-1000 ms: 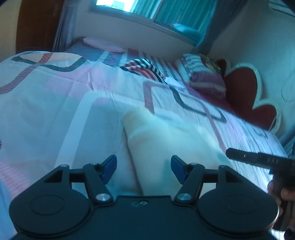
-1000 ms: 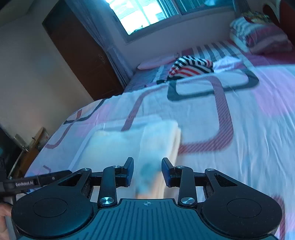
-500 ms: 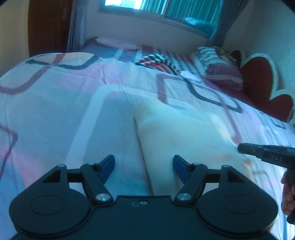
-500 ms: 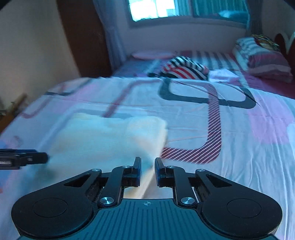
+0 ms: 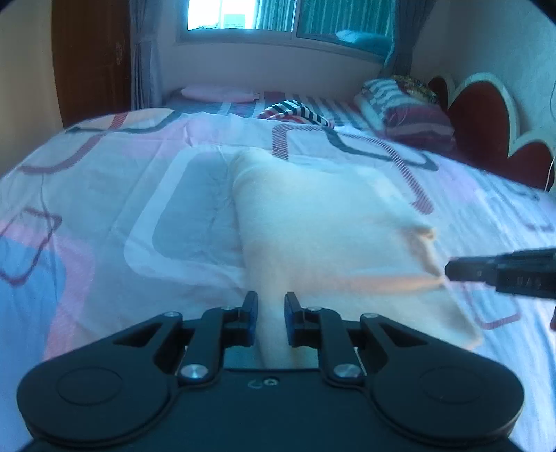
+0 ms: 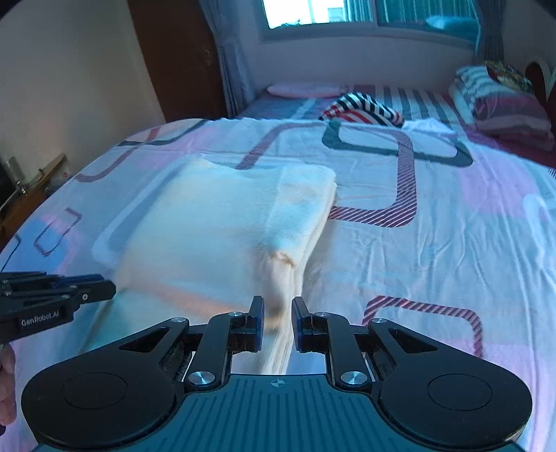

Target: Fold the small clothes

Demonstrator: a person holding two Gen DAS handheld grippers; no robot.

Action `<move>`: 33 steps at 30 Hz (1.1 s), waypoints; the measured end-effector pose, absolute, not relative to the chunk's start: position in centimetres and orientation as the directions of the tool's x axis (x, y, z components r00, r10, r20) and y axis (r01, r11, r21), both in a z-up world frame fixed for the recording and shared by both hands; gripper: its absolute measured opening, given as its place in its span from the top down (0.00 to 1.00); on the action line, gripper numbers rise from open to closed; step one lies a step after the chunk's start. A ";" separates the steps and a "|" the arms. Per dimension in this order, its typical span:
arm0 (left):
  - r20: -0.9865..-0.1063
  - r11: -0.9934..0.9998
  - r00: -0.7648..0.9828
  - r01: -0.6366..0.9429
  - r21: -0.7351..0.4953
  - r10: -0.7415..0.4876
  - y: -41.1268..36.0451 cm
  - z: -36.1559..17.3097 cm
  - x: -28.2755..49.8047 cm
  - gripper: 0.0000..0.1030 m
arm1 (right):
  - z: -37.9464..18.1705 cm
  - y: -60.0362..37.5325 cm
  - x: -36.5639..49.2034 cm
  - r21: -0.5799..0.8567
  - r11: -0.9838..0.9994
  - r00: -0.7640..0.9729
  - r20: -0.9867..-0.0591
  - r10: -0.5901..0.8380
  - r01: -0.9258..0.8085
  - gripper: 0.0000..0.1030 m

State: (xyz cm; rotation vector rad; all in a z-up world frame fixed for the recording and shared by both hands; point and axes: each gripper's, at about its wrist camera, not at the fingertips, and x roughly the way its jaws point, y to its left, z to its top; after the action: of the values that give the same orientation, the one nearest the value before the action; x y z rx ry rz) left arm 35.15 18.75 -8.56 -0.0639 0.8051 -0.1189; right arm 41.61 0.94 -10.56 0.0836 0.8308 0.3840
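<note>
Since the earlier frame the left gripper (image 5: 270,320) has narrowed from wide onto the near edge of the cream cloth (image 5: 323,222), and the right gripper (image 6: 277,323) pinches the same edge at the other corner. The cloth lies partly folded on the patterned bedsheet (image 6: 451,250). The fold looks about to start: next, both corners likely need lifting together and carrying to the far edge.

Ahead of me a bed (image 6: 451,222) fills the room, covered by a sheet printed with pink, grey and striped rounded rectangles. A bright window (image 6: 347,14) with curtains sits in the far wall, with a dark wooden door (image 6: 173,59) to its left. Striped pillows (image 5: 399,104) lie beside a red heart-shaped headboard (image 5: 486,114) at the right.
</note>
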 end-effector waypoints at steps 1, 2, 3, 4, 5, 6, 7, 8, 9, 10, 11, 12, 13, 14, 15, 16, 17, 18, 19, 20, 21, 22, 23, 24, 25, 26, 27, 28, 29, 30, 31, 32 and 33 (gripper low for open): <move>-0.714 0.991 0.687 0.082 -0.104 -0.131 18.6 -8.4 34.7 0.76 | -10.3 1.0 41.1 0.211 0.930 0.613 -0.704 0.359 -0.302 0.84; -0.713 0.991 0.689 0.088 -0.098 -0.132 18.2 -8.2 34.4 0.78 | -10.3 0.9 40.7 0.214 0.929 0.611 -0.704 0.361 -0.302 0.84; -0.716 0.992 0.686 0.093 -0.091 -0.130 17.9 -8.2 34.4 0.77 | -10.3 0.8 40.4 0.217 0.929 0.608 -0.707 0.361 -0.299 0.84; -0.723 0.991 0.678 0.099 -0.087 -0.132 17.6 -8.2 34.3 0.76 | -10.4 0.7 40.1 0.216 0.931 0.607 -0.710 0.356 -0.294 0.84; -0.728 0.991 0.673 0.102 -0.084 -0.131 17.4 -8.3 34.2 0.76 | -10.5 0.6 39.7 0.219 0.931 0.604 -0.713 0.356 -0.291 0.84; -0.730 0.991 0.671 0.105 -0.078 -0.128 16.9 -8.3 33.9 0.76 | -10.6 0.5 39.5 0.226 0.930 0.600 -0.715 0.360 -0.288 0.84; -0.736 0.992 0.665 0.108 -0.072 -0.126 16.7 -8.4 33.6 0.76 | -10.7 0.4 39.1 0.230 0.929 0.594 -0.718 0.363 -0.290 0.84; -0.744 0.992 0.656 0.111 -0.068 -0.124 16.5 -8.7 33.8 0.74 | -10.8 0.4 38.7 0.227 0.928 0.588 -0.723 0.364 -0.296 0.84; -0.752 0.992 0.649 0.112 -0.059 -0.118 16.3 -9.0 33.7 0.74 | -11.1 0.5 38.5 0.224 0.927 0.581 -0.728 0.364 -0.301 0.84; -0.760 0.992 0.640 0.113 -0.050 -0.111 16.1 -9.4 33.7 0.74 | -11.5 0.5 38.3 0.227 0.924 0.567 -0.736 0.369 -0.306 0.84; -0.763 0.993 0.638 0.114 -0.043 -0.106 16.1 -9.8 33.4 0.75 | -12.0 0.5 38.3 0.227 0.924 0.553 -0.747 0.368 -0.308 0.84; -0.762 0.993 0.639 0.113 -0.034 -0.099 16.0 -10.1 33.2 0.75 | -12.5 0.6 38.3 0.225 0.924 0.543 -0.755 0.366 -0.310 0.84; -0.760 0.993 0.643 0.112 -0.027 -0.093 15.9 -10.3 33.0 0.74 | -13.1 0.6 38.2 0.224 0.925 0.540 -0.759 0.364 -0.308 0.84; -0.757 0.994 0.648 0.111 -0.020 -0.087 15.8 -10.4 32.8 0.74 | -13.5 0.5 38.1 0.229 0.925 0.542 -0.757 0.364 -0.302 0.84; -0.754 0.994 0.651 0.109 -0.013 -0.081 15.7 -10.5 32.7 0.74 | -13.7 0.3 38.1 0.241 0.924 0.543 -0.754 0.370 -0.295 0.84; -0.753 0.994 0.653 0.108 -0.004 -0.074 15.6 -10.5 32.6 0.74 | -13.8 0.2 38.1 0.249 0.924 0.544 -0.752 0.373 -0.289 0.84; -0.752 0.994 0.655 0.105 0.003 -0.067 15.5 -10.6 32.5 0.74 | -13.9 0.2 38.1 0.250 0.925 0.545 -0.751 0.373 -0.288 0.84; -0.752 0.995 0.656 0.103 0.009 -0.061 15.4 -10.6 32.5 0.74 | -13.9 0.2 38.1 0.249 0.925 0.546 -0.751 0.371 -0.287 0.84; -0.752 0.995 0.657 0.101 0.015 -0.055 15.3 -10.6 32.4 0.74 | -13.9 0.3 38.1 0.246 0.926 0.546 -0.752 0.369 -0.287 0.84; -0.752 0.995 0.658 0.099 0.020 -0.050 15.3 -10.5 32.2 0.74 | -13.9 0.3 38.1 0.244 0.926 0.546 -0.752 0.368 -0.288 0.84; -0.754 0.995 0.656 0.093 0.024 -0.043 15.3 -10.3 32.0 0.74 | -13.9 0.3 38.1 0.243 0.927 0.546 -0.753 0.366 -0.287 0.84; -0.751 0.996 0.659 0.085 0.024 -0.038 15.4 -9.7 31.4 0.75 | -13.6 0.2 37.9 0.242 0.928 0.547 -0.754 0.363 -0.282 0.84; -0.735 0.996 0.676 0.084 0.015 -0.046 15.6 -8.8 30.4 0.77 | -13.0 0.2 37.5 0.241 0.928 0.553 -0.749 0.364 -0.284 0.84; -0.712 0.997 0.700 0.079 0.012 -0.047 15.9 -7.7 29.0 0.77 | -12.1 0.1 36.6 0.241 0.924 0.568 -0.734 0.373 -0.296 0.84; -0.693 0.997 0.720 0.072 0.011 -0.045 16.2 -6.7 27.5 0.80 | -11.1 0.0 35.4 0.235 0.920 0.586 -0.714 0.382 -0.314 0.84; -0.673 0.998 0.738 0.059 0.001 -0.043 16.6 -5.7 25.9 0.81 | -9.8 -0.3 34.0 0.230 0.916 0.604 -0.694 0.391 -0.329 0.84; -0.653 0.999 0.756 0.042 -0.016 -0.042 16.9 -4.7 24.2 0.81 | -8.6 -0.7 32.3 0.231 0.913 0.624 -0.673 0.399 -0.335 0.84; -0.644 0.999 0.764 0.031 -0.025 -0.040 17.0 -3.9 22.5 0.81 | -7.5 -1.0 30.6 0.234 0.913 0.642 -0.653 0.402 -0.334 0.84; -0.633 0.999 0.773 0.029 -0.026 -0.039 16.8 -3.2 21.0 0.82 | -6.5 -1.4 28.9 0.238 0.913 0.657 -0.637 0.403 -0.330 0.84; -0.622 0.999 0.782 0.033 -0.027 -0.043 16.6 -2.5 19.5 0.82 | -5.6 -1.8 27.3 0.241 0.914 0.668 -0.626 0.403 -0.325 0.84; -0.614 0.999 0.788 0.041 -0.030 -0.050 16.2 -1.9 18.0 0.75 | -4.9 -2.0 25.7 0.236 0.918 0.679 -0.619 0.395 -0.319 0.84; -0.606 0.999 0.794 0.041 -0.031 -0.052 15.8 -1.3 16.8 0.42 | -4.5 -2.2 24.3 0.234 0.922 0.687 -0.615 0.387 -0.310 0.81; -0.586 1.000 0.810 0.020 -0.024 -0.030 15.4 -0.8 15.3 0.16 | -4.1 -2.5 22.9 0.230 0.926 0.697 -0.610 0.377 -0.300 0.72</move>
State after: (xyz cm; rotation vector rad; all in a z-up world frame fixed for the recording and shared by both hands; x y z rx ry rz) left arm 15.32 15.38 -0.76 -0.0167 0.6266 -0.0272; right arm 22.87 -2.52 -4.09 0.1160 0.7046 0.3782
